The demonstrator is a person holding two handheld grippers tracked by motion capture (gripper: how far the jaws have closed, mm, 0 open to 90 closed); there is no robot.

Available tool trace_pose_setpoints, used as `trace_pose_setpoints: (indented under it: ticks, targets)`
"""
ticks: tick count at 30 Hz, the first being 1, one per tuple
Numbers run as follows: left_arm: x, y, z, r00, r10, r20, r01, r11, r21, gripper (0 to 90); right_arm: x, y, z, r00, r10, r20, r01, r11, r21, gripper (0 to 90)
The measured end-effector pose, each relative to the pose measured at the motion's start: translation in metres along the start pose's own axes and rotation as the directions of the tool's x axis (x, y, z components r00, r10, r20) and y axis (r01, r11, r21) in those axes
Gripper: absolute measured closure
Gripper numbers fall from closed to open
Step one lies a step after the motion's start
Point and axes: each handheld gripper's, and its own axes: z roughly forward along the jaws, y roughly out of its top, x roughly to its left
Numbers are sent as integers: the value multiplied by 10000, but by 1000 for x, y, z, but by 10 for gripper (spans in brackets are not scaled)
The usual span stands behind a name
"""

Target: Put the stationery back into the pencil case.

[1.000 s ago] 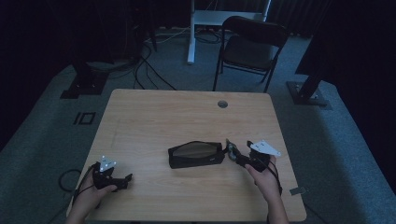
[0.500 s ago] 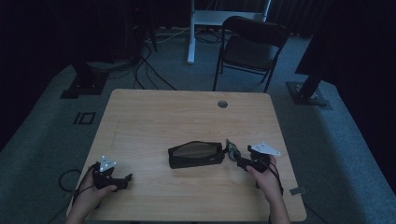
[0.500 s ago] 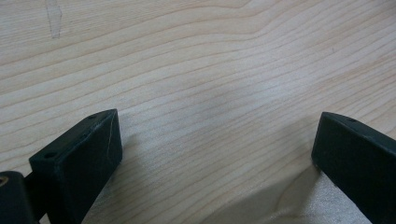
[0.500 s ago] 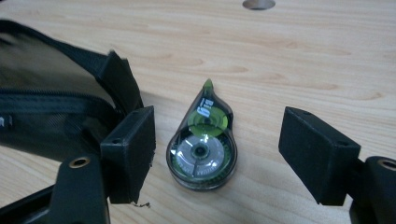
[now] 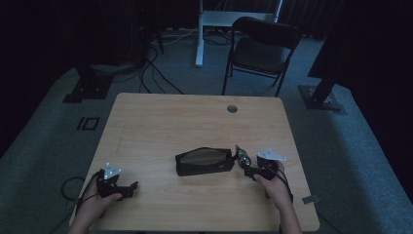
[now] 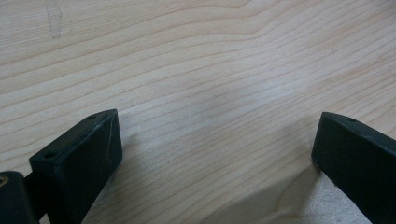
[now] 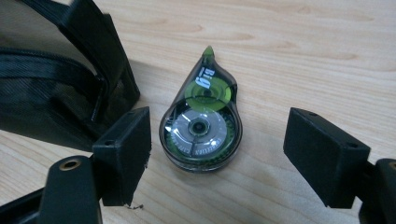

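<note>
Glossy clear-plastic tape dispenser (image 7: 201,126), matt wood table (image 7: 303,56)

The black pouch (image 5: 203,161) blocks the table (image 5: 195,122) middle, with the tape roller (image 5: 242,157) just beside its right end. Bare wood lies open beyond and to the left.

Count at this moment: one wooden table (image 5: 160,122). On it, one black mesh pouch (image 5: 203,161), one correction tape roller (image 7: 201,127), clear with green inside, lying flat just right of the pouch. Two handheld grippers: left gripper (image 5: 127,188) at the near left corner, right gripper (image 5: 247,166) at the near right; each has two black jaws. Two hands, one per gripper. One round hole (image 5: 232,108) in the tabletop, far side. Beyond the table: one dark folding chair (image 5: 263,48), one white desk frame (image 5: 229,19).
</note>
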Motion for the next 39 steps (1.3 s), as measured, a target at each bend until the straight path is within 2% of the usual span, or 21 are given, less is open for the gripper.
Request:
trace_pose_setpoints:
  ticks: [5, 7, 15, 18, 22, 27, 32, 39]
  targets:
    - [0, 0, 0, 10000, 0, 0, 0, 10000, -2, 21, 2, -1, 8, 9998, -177, 63, 173, 9986, 496, 229]
    - [0, 0, 0, 10000, -1, -1, 1, 10000, -6, 21, 2, -1, 11, 10000, -45, 40, 43, 9981, 615, 230]
    - [0, 0, 0, 10000, -3, -3, 3, 10000, -16, 21, 3, 6, 22, 9998, -157, 83, 151, 9975, 695, 249]
    - [0, 0, 0, 10000, -2, -3, 2, 10000, -18, 21, 5, 9, 26, 9983, -554, 177, 534, 9940, 955, 249]
    - [0, 0, 0, 10000, 0, -3, 0, 10000, -18, 21, 7, 11, 30, 9967, -698, 420, 651, 9925, 1037, 274]
    - [0, 0, 0, 10000, 1, -3, -1, 10000, -18, 21, 6, 12, 29, 9962, -704, 522, 651, 9931, 975, 406]
    - [0, 0, 0, 10000, -1, -1, 1, 10000, -16, 21, 5, 11, 28, 9961, -752, 450, 711, 9937, 871, 410]
    - [0, 0, 0, 10000, 1, -2, -1, 10000, -15, 21, -3, 12, 22, 9981, -263, 561, 227, 9977, 645, 411]
